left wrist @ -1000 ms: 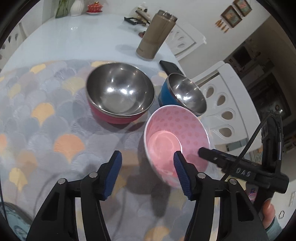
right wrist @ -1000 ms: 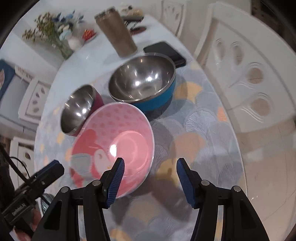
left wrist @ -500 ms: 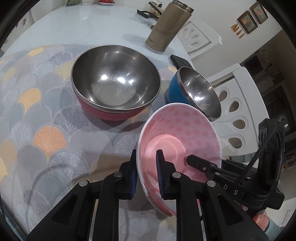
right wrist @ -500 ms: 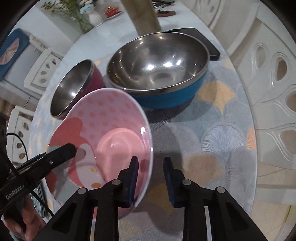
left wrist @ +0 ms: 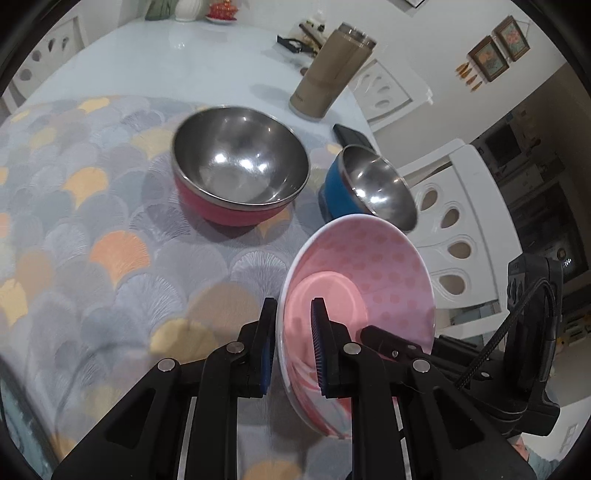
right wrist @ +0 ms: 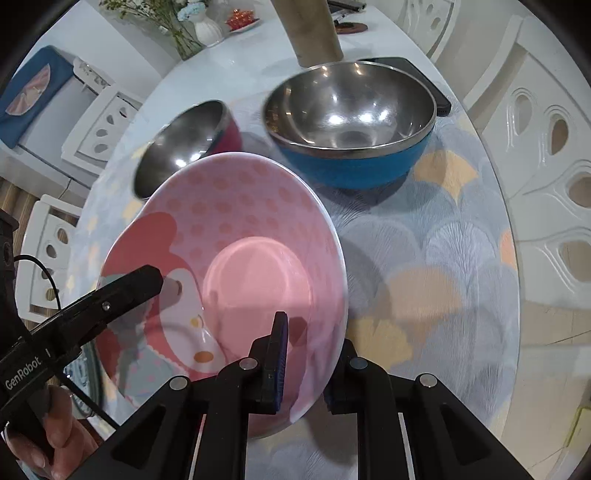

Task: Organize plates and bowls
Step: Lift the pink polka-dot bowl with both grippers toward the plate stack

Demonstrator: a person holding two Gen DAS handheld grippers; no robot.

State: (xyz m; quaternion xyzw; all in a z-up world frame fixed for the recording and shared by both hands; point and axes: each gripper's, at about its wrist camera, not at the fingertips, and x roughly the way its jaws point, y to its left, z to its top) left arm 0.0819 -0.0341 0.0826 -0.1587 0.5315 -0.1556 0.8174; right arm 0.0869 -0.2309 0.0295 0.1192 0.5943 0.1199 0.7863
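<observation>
A pink dotted bowl [left wrist: 369,280] with a cartoon figure inside is held off the patterned mat by both grippers. My left gripper [left wrist: 293,341] is shut on its left rim. My right gripper [right wrist: 306,365] is shut on its right rim; the bowl [right wrist: 236,240] fills the middle of the right wrist view. A steel bowl with a red outside [left wrist: 240,173] stands on the mat beyond it, also in the right wrist view [right wrist: 188,144]. A steel bowl with a blue outside [right wrist: 351,122] stands to its right [left wrist: 369,188].
A tan tumbler [left wrist: 328,81] and a black phone [left wrist: 351,134] stand behind the bowls. White chairs [right wrist: 546,155] ring the round table. A vase with flowers [right wrist: 207,26] is at the far side. The table edge is close on the right.
Both grippers went from open to shut on the pink bowl's rim, then lifted it off the mat. The steel bowls have not moved.
</observation>
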